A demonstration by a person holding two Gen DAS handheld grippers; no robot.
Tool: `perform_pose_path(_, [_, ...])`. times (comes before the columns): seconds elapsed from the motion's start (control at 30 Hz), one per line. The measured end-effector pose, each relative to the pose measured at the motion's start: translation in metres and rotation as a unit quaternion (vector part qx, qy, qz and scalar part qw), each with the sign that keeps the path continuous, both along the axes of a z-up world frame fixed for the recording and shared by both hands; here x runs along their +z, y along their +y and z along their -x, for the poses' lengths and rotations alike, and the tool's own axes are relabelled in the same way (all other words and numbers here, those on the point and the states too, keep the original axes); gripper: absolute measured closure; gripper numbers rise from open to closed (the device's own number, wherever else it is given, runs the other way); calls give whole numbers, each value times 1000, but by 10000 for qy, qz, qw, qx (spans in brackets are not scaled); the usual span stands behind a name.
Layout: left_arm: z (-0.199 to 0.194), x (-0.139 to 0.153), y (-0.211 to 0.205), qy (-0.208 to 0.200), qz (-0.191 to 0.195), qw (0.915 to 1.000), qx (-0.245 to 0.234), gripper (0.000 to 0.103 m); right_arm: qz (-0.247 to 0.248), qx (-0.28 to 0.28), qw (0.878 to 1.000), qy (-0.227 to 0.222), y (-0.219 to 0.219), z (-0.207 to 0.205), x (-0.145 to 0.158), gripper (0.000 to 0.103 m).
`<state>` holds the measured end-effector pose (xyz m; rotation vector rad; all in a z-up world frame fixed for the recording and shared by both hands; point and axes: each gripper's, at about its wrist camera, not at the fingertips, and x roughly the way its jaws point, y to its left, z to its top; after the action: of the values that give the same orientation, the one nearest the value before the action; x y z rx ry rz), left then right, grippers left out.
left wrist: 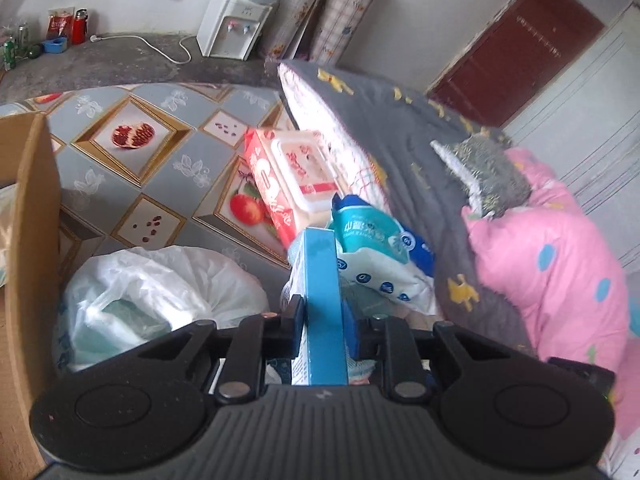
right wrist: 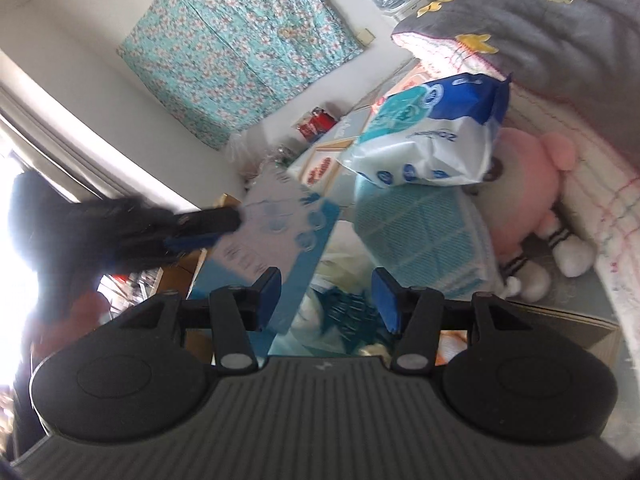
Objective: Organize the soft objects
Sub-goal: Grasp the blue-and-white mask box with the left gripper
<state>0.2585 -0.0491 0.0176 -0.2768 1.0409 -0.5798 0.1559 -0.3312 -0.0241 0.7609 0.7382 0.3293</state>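
The left gripper (left wrist: 320, 312) has its jaws closed on a flat light-blue cardboard box (left wrist: 320, 304), which stands on its edge between the two blue pads, and the narrow side of the box faces the camera. In the right wrist view the same box (right wrist: 276, 240) shows its broad printed face, tilted, with the left gripper (right wrist: 208, 228) holding it at the far end. The right gripper (right wrist: 326, 298) has its jaws open and holds nothing; it hangs above a pile of soft packs, among them a light-blue checked pack (right wrist: 420, 236). A white and blue plastic pack of tissues (left wrist: 372, 240) lies just behind the box, and in the right wrist view this pack (right wrist: 432, 132) rests on top of the checked pack. A red and white pack of wet wipes (left wrist: 288, 176) leans behind it against a grey pillow with yellow figures (left wrist: 384, 128). A pink plush toy with white feet (right wrist: 532, 192) lies beside the checked pack and under the pillow. A white plastic bag (left wrist: 160, 292) sits on the left, near a brown cardboard wall (left wrist: 28, 240). Under these things is a tabletop with a fruit-pattern cover (left wrist: 132, 168). A pink quilt with blue spots (left wrist: 560, 260) lies on the right
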Motion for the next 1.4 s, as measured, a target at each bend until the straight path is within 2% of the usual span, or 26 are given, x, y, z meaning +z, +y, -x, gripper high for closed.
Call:
perform_pose_path(0.13, [15,2,29,-98,4,9998,195,81,-471,168,9987,89,12,-17,-9,52])
perform_pose_path(0.27, [16,-13,51,100,-90,9989,443,81,-890,402,9944,396,36,-35,-27,52])
perform_pose_path(0.43, [17,-15,65,95,-200,9984,518,82,-1097,681,9897,620,69,-46,-41,56])
perform_pose_path(0.57, [19,-17,67,72,-472,9978,454,82,-1045,756,9901,560,88,-49,-40,62])
perform_pose_path(0.73, [18,-30,69,331,-538,9971,430,76,-983,788,9904,560,102,-53,-36,69])
perform_pose_path(0.83, [19,-33,67,331,-577,9968,445,74,-837,748,9922,536,106,-52,-32,73])
perform_pose_path(0.97, [24,-25,67,253,-430,9978,440,75,-605,706,9948,419,103,-42,-20,74])
perform_pose_path(1.27, [53,9,73,-228,-146,9987,438,77,38,623,9980,-58,112,-11,36,74])
perform_pose_path(1.4, [64,15,79,-409,-40,9979,492,79,121,558,9983,-131,112,2,46,74])
